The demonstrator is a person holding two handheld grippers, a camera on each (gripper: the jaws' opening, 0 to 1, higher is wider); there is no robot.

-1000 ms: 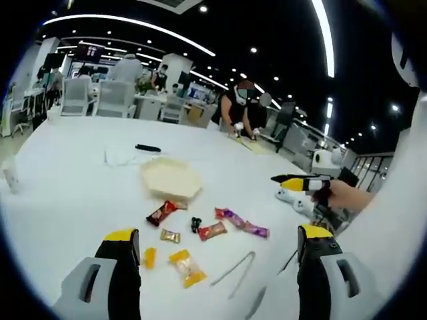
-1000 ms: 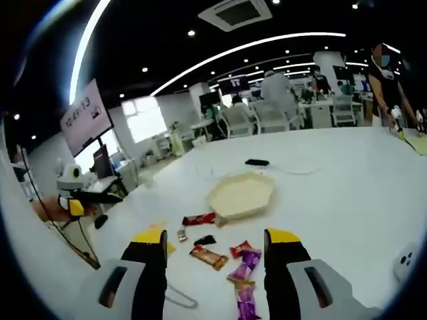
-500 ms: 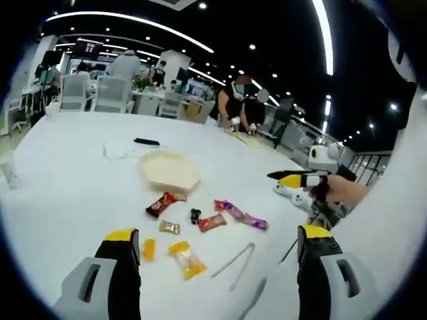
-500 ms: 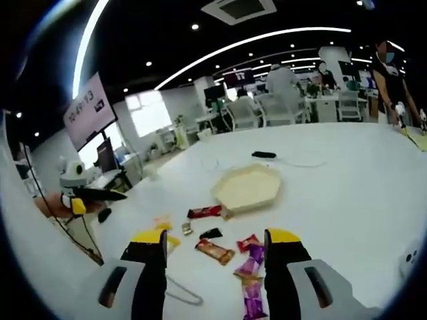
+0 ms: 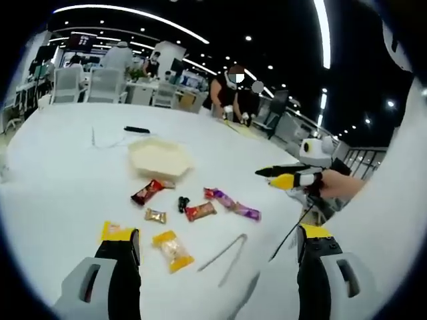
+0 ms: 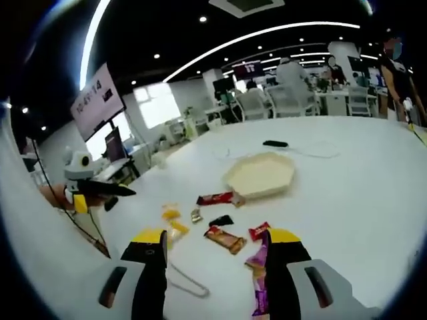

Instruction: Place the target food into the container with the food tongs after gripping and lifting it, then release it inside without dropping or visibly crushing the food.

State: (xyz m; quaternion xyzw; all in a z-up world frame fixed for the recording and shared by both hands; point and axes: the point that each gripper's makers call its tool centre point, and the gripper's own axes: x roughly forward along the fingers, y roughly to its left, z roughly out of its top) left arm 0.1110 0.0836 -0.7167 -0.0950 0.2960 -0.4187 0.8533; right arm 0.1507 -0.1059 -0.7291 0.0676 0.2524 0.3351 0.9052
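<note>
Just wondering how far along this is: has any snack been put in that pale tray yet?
No. In the left gripper view the pale tray holds nothing, and the wrapped snacks lie on the white table beside it.

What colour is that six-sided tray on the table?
The tray is pale cream; it shows best in the right gripper view.

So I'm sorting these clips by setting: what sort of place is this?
Most likely an open-plan office or lab. Rows of desks with white chairs stand behind the big white table, a wall screen shows a clock, and long light strips cross the dark ceiling.
</note>
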